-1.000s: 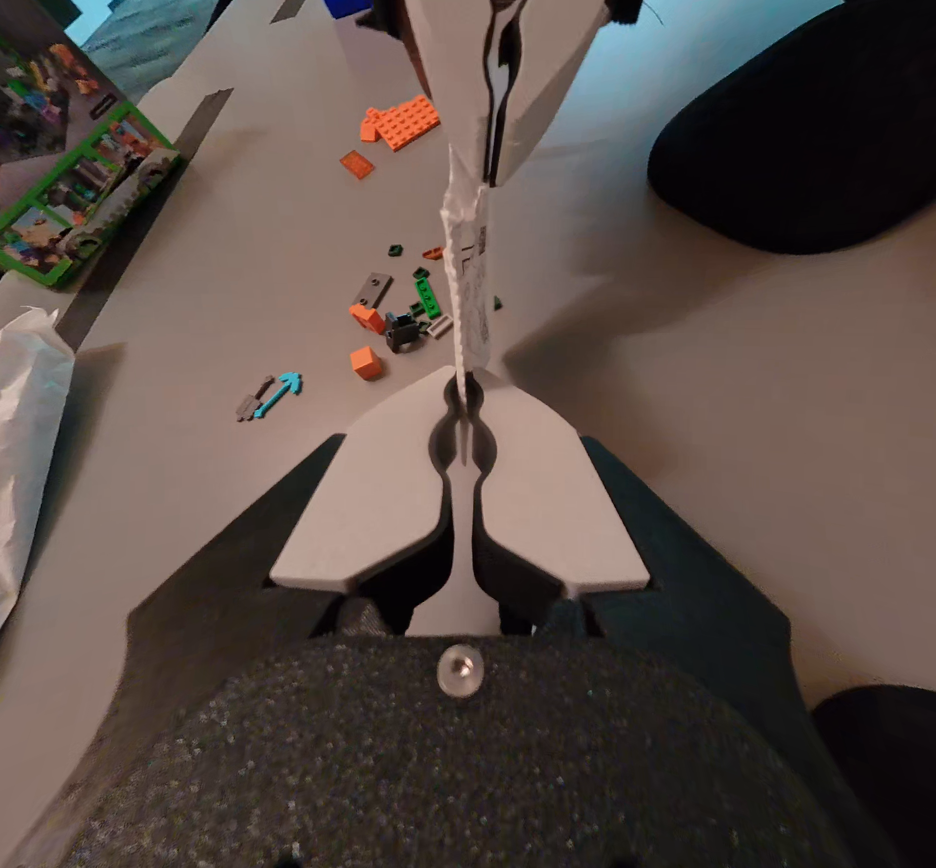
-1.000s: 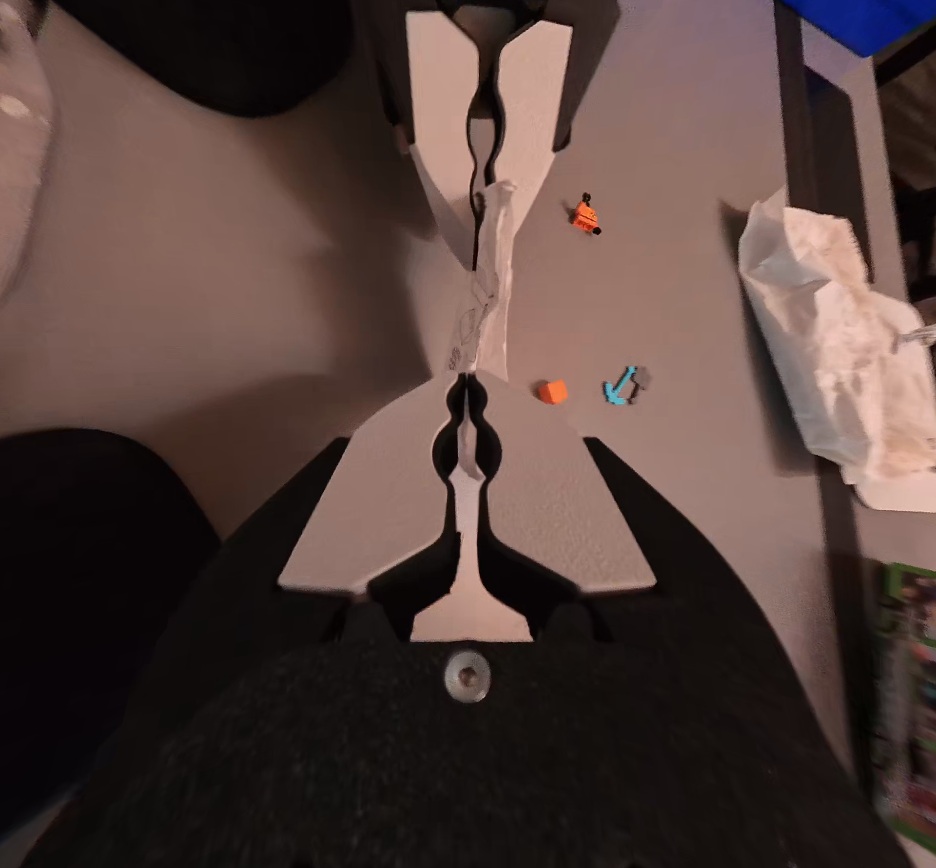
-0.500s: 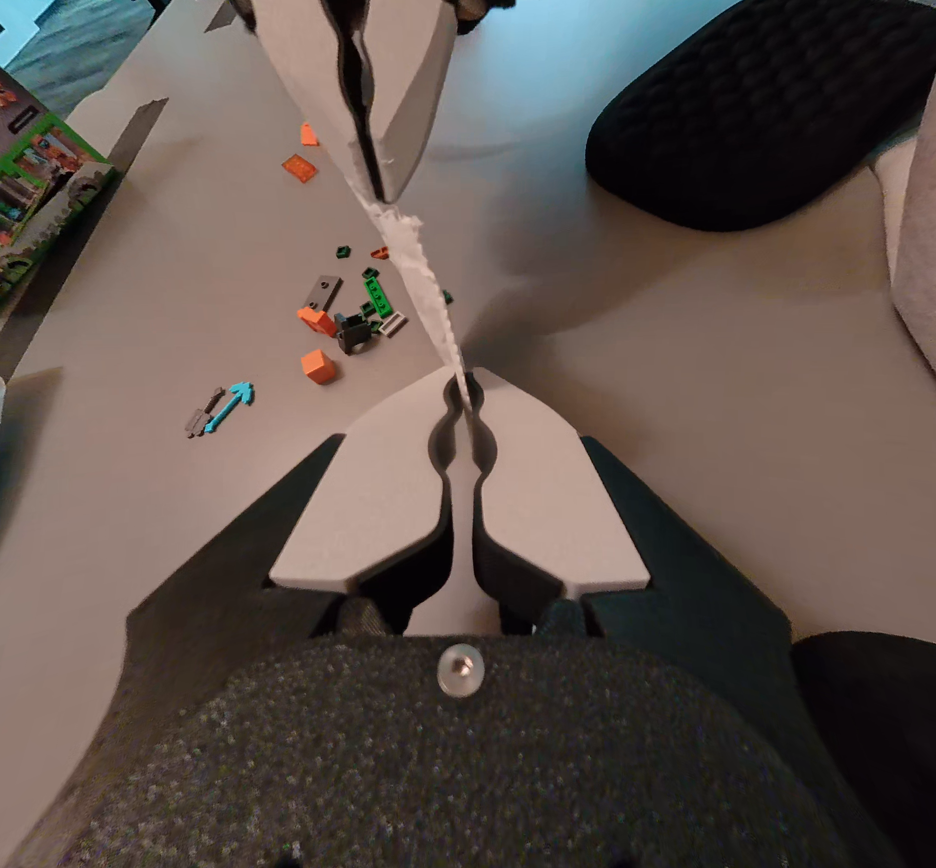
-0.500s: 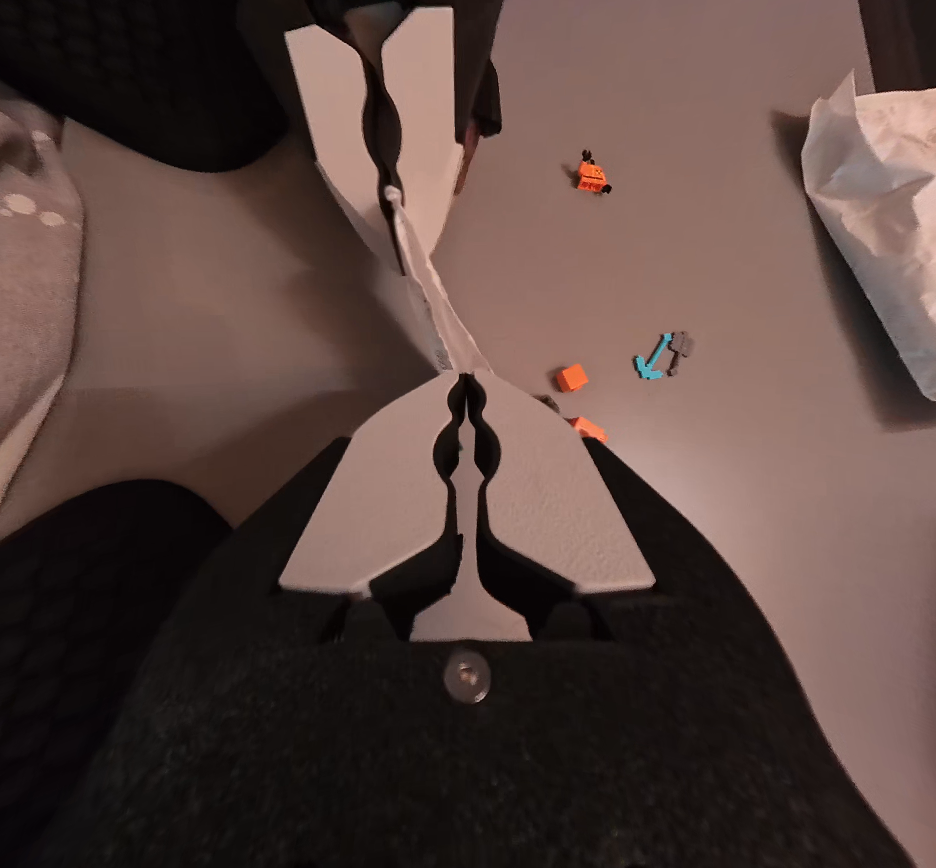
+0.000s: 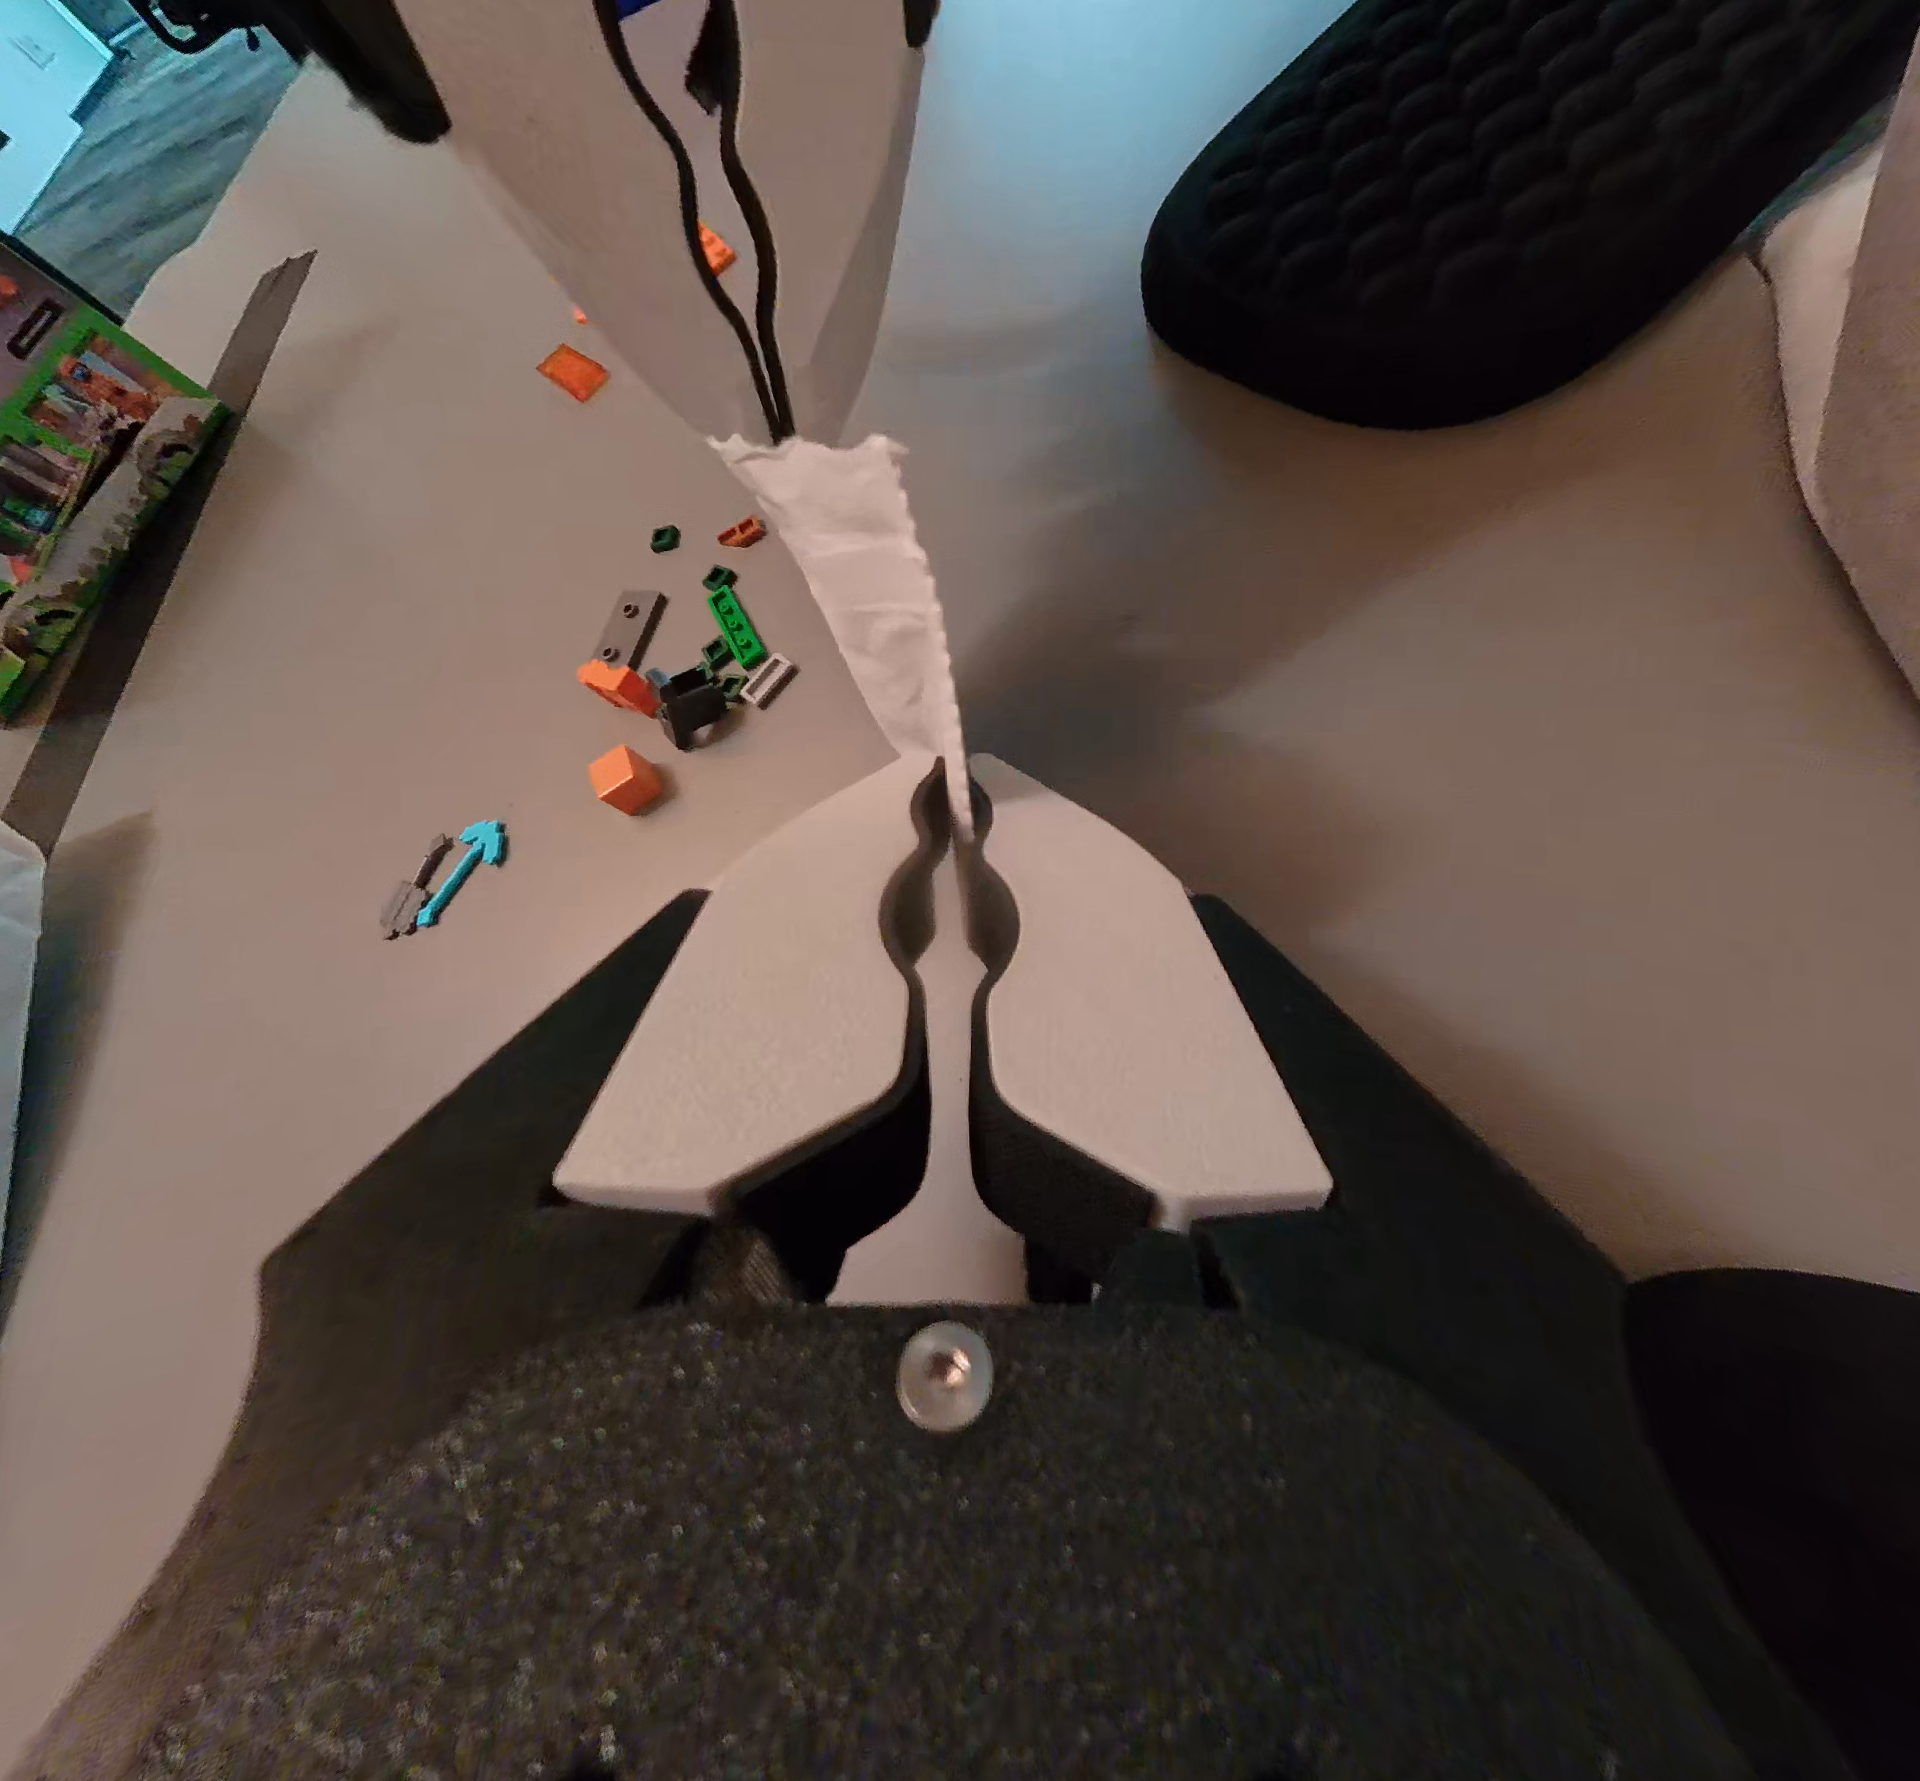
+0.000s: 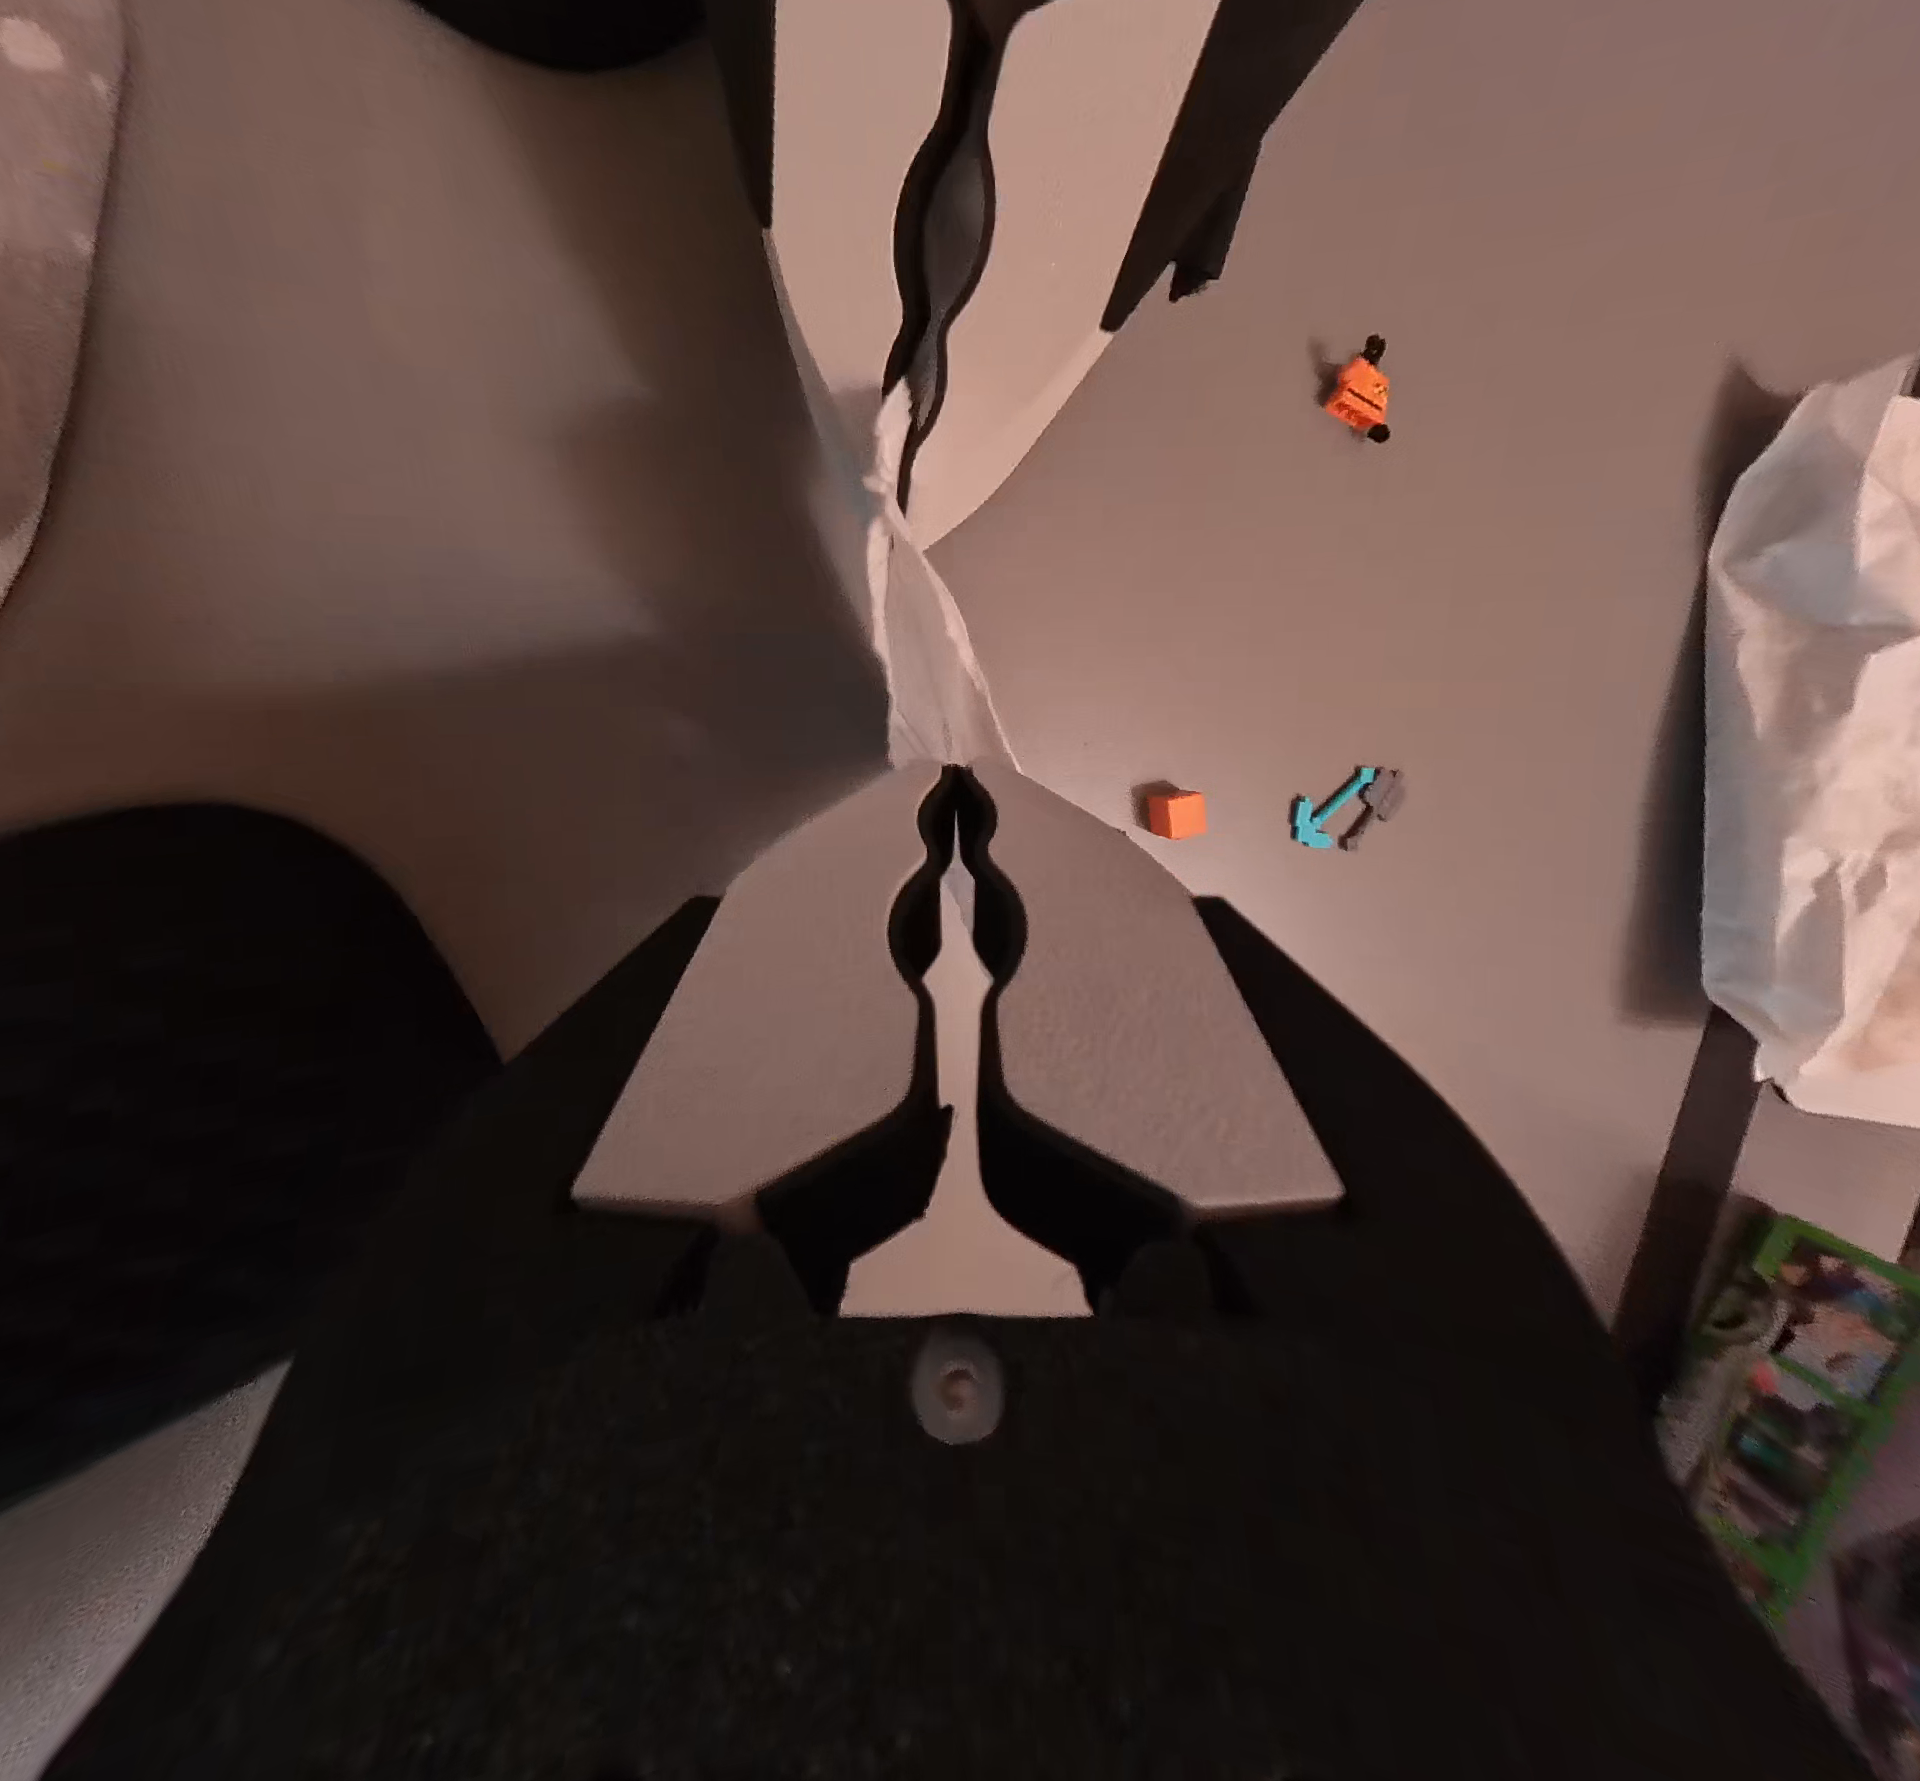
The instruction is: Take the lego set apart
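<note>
Both tools pinch crinkled white paper strip [image 5: 873, 588].

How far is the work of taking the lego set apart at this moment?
Done: loose pieces lie scattered on the table. In hand: the left gripper and the right gripper are each shut on the white paper bag, stretched between them. Left: I see no assembled model; the orange figure may still need separating.

A black cushioned chair seat [image 5: 1538, 173] is pressing up against the grey table [image 5: 1351, 796] at its edge, while crumpled white paper [image 6: 1849, 744] is lying at the table's opposite side.
</note>
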Demonstrator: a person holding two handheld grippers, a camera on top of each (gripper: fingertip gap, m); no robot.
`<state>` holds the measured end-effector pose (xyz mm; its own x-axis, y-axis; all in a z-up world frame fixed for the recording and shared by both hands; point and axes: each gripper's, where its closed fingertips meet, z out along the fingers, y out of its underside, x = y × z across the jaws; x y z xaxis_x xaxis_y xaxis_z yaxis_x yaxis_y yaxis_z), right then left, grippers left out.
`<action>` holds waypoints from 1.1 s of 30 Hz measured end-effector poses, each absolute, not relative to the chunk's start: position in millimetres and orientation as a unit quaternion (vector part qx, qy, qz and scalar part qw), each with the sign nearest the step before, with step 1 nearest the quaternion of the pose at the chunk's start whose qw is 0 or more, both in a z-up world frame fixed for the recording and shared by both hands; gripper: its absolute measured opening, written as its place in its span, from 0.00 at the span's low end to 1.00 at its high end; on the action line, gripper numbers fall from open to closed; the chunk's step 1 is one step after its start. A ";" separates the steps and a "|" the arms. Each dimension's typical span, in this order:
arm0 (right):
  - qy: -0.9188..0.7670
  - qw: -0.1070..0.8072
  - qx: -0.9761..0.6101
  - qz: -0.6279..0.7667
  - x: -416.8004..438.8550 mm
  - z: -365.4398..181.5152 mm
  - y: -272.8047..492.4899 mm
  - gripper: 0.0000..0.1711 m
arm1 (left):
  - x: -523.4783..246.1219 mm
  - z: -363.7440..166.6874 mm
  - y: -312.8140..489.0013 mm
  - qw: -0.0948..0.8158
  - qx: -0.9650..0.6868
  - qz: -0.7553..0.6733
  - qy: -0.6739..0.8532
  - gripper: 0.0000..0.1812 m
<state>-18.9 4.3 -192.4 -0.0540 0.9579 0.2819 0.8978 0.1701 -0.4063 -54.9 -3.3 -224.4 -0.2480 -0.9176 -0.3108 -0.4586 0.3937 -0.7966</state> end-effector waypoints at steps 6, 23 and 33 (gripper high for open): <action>-0.758 0.227 -0.610 0.026 -27.9 -197.1 1.4 0.00 | -55.2 -222.6 -0.5 0.409 -0.469 -0.275 0.733 0.00; -0.755 0.209 -0.615 0.086 -36.0 -212.7 -16.8 0.17 | -55.0 -224.7 -0.2 0.409 -0.473 -0.298 0.721 0.06; -0.720 0.203 -0.662 0.048 -20.5 -219.9 0.9 0.00 | -61.4 -208.3 4.3 0.431 -0.461 -0.327 0.704 0.00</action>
<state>-20.5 0.9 -219.9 -0.0401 0.9727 0.2287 0.9336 0.1181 -0.3384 -61.4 4.3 -208.3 -0.2042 -0.9300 -0.3055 -0.3671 0.3621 -0.8568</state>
